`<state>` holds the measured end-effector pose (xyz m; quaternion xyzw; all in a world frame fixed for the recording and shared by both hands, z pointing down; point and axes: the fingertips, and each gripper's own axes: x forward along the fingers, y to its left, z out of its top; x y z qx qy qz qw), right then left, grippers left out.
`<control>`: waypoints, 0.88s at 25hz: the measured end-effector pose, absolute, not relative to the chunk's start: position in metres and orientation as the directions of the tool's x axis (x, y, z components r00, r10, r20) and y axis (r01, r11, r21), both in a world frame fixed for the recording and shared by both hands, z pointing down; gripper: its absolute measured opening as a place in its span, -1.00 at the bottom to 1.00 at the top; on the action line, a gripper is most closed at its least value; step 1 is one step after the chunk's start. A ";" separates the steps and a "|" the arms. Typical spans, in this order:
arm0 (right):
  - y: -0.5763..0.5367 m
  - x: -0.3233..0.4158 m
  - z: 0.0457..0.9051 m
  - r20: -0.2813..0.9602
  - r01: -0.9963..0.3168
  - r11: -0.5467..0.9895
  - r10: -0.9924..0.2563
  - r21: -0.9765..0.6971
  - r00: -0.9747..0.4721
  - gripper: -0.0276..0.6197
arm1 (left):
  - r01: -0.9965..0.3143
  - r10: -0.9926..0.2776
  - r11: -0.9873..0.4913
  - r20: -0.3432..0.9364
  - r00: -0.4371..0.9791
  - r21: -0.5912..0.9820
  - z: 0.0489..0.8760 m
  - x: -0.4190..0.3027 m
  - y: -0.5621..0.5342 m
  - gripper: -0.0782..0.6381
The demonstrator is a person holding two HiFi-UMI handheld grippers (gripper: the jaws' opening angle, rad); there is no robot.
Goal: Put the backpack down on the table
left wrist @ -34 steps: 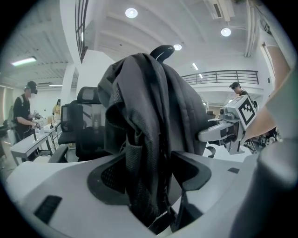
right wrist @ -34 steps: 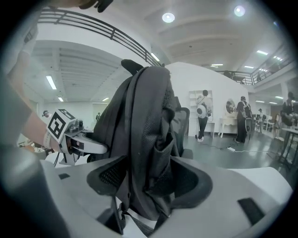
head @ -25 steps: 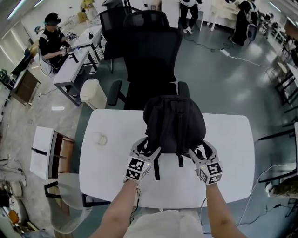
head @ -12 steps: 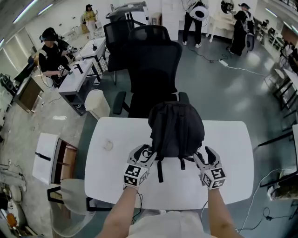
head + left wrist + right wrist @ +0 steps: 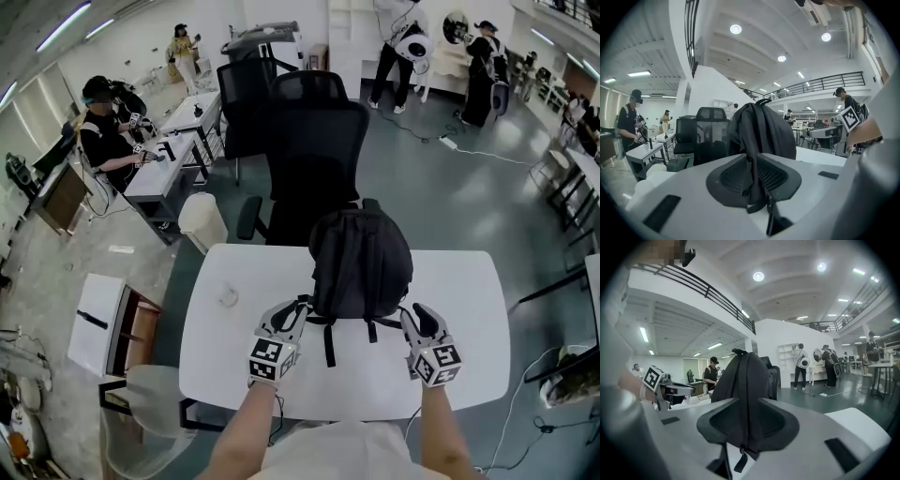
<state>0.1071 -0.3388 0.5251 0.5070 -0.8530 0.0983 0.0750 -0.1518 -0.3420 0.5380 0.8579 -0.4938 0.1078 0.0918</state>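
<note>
Head view: left tool (image 5: 285, 316) and right tool (image 5: 419, 322) are clamping straps (image 5: 756, 187) of the black fabric backpack (image 5: 361, 262) between them.

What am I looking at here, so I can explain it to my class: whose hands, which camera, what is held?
No robot: a person holds a two-jaw gripper in each hand. The top-down picture comes from a camera on the person's head; it shows the left gripper and the right gripper. The other two come from cameras riding on the grippers, looking along their jaws. On the white table a black backpack stands upright, with a small pale thing to its left, too small to identify. A black office chair stands behind the table. Each gripper is shut on a backpack strap: one strap in the left gripper view, another in the right gripper view.
</note>
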 end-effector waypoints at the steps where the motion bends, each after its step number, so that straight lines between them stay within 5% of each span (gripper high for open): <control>1: -0.337 0.107 0.521 0.222 -0.881 0.465 -0.853 -0.088 -0.472 -0.53 | -0.868 -0.830 -0.494 0.274 0.486 0.045 0.535 -0.154 -0.340 -0.57; 9: -0.326 0.097 0.500 0.201 -0.886 0.461 -0.865 -0.046 -0.461 -0.79 | -0.883 -0.855 -0.469 0.242 0.459 0.020 0.514 -0.171 -0.330 -0.64; 22: -0.316 0.091 0.473 0.170 -0.894 0.447 -0.880 -0.017 -0.443 -0.84 | -0.893 -0.876 -0.449 0.179 0.447 0.030 0.487 -0.186 -0.320 -0.68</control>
